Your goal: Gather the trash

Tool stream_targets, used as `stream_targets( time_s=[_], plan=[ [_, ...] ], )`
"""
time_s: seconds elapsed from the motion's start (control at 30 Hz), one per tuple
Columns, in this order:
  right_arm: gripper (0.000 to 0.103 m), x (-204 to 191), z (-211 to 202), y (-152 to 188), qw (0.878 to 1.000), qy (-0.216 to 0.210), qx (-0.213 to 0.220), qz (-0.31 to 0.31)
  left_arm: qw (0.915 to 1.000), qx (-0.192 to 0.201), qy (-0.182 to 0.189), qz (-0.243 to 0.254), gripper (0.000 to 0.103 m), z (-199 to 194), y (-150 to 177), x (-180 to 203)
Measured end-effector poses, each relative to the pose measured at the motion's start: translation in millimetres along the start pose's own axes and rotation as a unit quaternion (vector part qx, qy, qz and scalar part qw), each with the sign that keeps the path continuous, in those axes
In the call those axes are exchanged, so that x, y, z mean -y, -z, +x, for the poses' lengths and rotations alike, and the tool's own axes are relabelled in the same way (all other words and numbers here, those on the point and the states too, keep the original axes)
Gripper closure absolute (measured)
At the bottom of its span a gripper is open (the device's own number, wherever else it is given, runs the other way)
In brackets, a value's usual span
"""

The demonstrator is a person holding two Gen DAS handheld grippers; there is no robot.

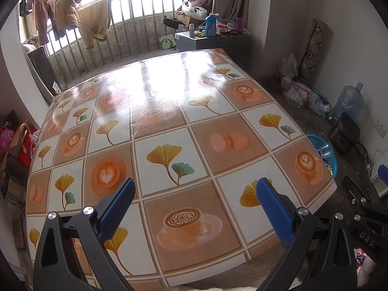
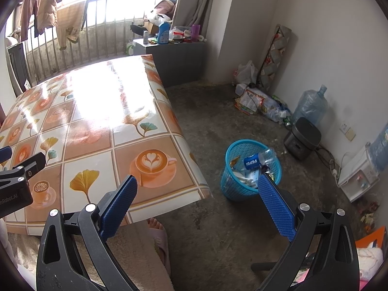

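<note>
A blue plastic basket (image 2: 230, 184) stands on the floor right of the table; it holds a Pepsi bottle (image 2: 259, 160) and other scraps. Its rim also shows in the left wrist view (image 1: 315, 141) past the table's right edge. My left gripper (image 1: 195, 189) is open and empty, hovering over the near part of the table (image 1: 169, 126), which has a cloth printed with coffee cups and leaves. My right gripper (image 2: 197, 185) is open and empty, held over the table's near right corner (image 2: 150, 121), with the basket just beyond its right fingertip. The left gripper's body shows at the left edge of the right wrist view.
A grey cabinet (image 2: 179, 58) with bottles stands behind the table. Bags and wrappers (image 2: 257, 99), a water jug (image 2: 310, 106), a black cooker (image 2: 303, 138) and cables lie along the right wall. A slippered foot (image 2: 157, 232) is under the table's edge.
</note>
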State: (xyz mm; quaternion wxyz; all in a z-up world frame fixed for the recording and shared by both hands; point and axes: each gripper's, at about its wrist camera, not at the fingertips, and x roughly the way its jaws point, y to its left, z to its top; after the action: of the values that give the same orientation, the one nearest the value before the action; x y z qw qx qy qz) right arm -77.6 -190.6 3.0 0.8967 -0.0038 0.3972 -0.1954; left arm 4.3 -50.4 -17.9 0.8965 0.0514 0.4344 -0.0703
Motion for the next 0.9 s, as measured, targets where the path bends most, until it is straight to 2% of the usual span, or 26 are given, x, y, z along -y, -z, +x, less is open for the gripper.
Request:
stream_targets(
  time_s=[0.9],
  plan=[
    [0.008, -8.3, 0.7, 0.0, 1.000, -0.003, 0.000, 0.001, 1.0000, -0.001, 0.001, 0.001, 0.005, 0.2, 1.3, 1.0]
  ],
)
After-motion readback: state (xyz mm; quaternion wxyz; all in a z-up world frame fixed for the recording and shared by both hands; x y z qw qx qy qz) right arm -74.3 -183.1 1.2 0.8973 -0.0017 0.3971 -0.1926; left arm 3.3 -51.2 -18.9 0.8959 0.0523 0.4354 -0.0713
